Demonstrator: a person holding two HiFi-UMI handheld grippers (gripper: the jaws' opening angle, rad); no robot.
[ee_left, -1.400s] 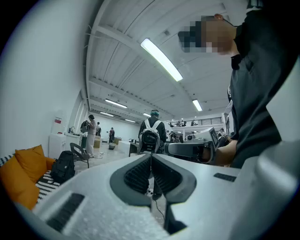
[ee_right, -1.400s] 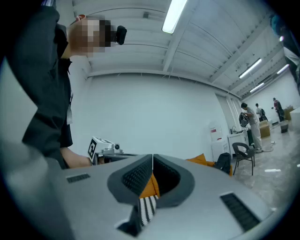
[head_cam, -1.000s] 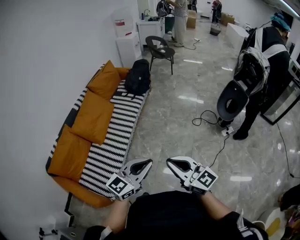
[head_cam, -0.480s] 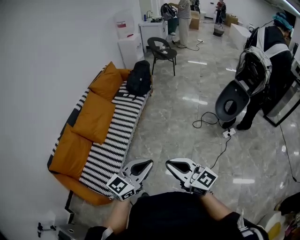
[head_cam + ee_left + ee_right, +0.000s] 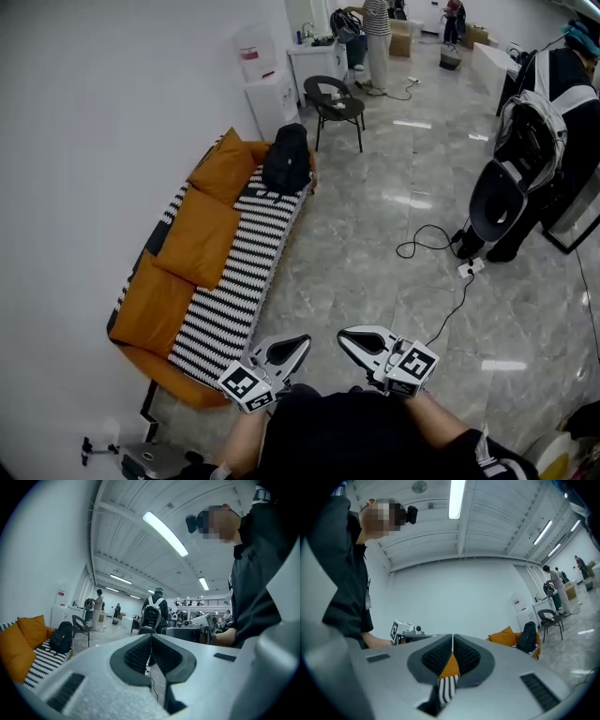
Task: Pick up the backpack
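The person's forearms were largely hidden behind the dark torso at the bottom edge of the head view. A red label on the white cabinet (image 5: 267, 89) was too small to read. The left gripper (image 5: 303, 341) and right gripper (image 5: 343, 335) pointed level ahead of the body, each with its jaws pressed together on nothing. The black backpack (image 5: 287, 159) stood upright at the far end of the striped sofa (image 5: 225, 300), well apart from both.

backpack (image 5: 287, 157) on sofa's (image 5: 225, 309) far end
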